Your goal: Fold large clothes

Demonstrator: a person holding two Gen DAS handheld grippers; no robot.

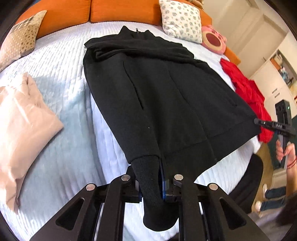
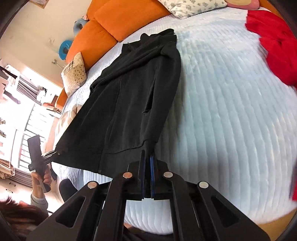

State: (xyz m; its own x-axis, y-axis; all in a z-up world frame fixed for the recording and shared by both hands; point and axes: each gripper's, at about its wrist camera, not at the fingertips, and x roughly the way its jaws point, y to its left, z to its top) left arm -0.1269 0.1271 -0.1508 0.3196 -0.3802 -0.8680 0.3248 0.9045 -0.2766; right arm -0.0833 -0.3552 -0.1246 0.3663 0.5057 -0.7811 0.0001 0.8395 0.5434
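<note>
**Black zip jacket gripped at both hem corners on the bed**

Black fleece zip-up jacket (image 1: 159, 89) lies flat, front up, on the bed (image 1: 61, 55), collar toward the orange backrest cushions (image 1: 122, 9), hem toward the near bed edge. Fabric is matte and soft; slit pockets and a ribbed hem band are visible. A sleeve is folded across the chest.

Left tongs (image 1: 151, 182): closed on the jacket, ribbed knit cuff and hem corner pinched between the blue-padded fingers, cuff end hanging loose below them.

Right tongs (image 2: 147, 166): narrow, blue pads pressed together on the opposite hem corner. In the left view the right tongs meet the hem at the jacket's far corner.

Bed cover is pale blue-white quilt with ribbed stitch lines. Folded pale pink garment (image 1: 24, 129) sits left of the jacket. Crumpled red knit garment (image 1: 248, 96) to its right. Floral pillow (image 1: 182, 20) and pink plush toy (image 1: 213, 39) near the headboard.
</note>
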